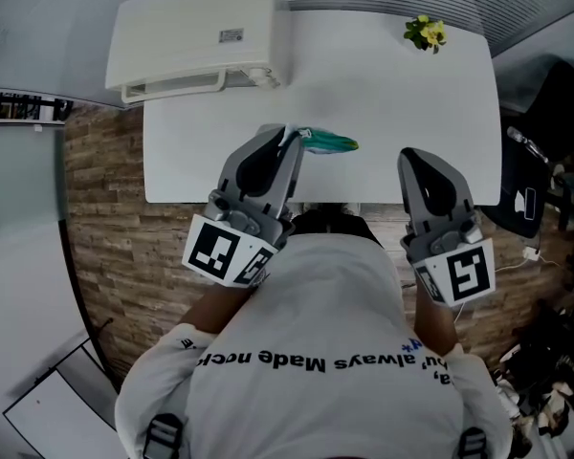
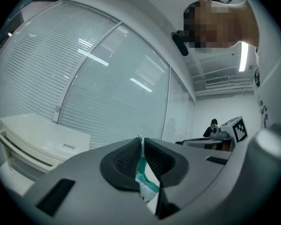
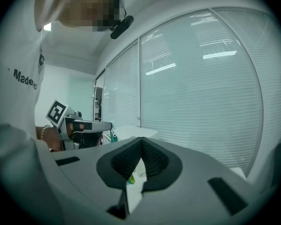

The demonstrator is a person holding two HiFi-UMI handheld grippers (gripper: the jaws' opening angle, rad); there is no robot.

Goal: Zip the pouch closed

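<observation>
The left gripper (image 1: 292,134) is clamping the pouch (image 1: 330,142). In the left gripper view its ribbed dark pads (image 2: 126,161) are pressing together on the pouch's (image 2: 143,175) thin upper edge. The pouch is showing as a small, soft, flat thing. A narrow pale strip is running up between the pads to their tips, a teal-green band is sitting below it, and a white part with a little dark print is hanging lowest. From the head view, the teal end is sticking out sideways from the jaw tips toward the right gripper (image 1: 411,156), over the near part of the white table (image 1: 392,94). Whether it is touching the tabletop cannot be told, and no zip or slider is showing clearly in any view. The right gripper is holding nothing. In its own view the right gripper's (image 3: 141,139) jaws are meeting at the tips with only table showing through the gap beneath. It is hovering well apart from the pouch, beside the person's white shirt (image 1: 335,342). A small bunch of yellow flowers (image 1: 425,32) is sitting at the table's far corner, and a white boxy appliance (image 1: 196,32) is standing at the far left.
</observation>
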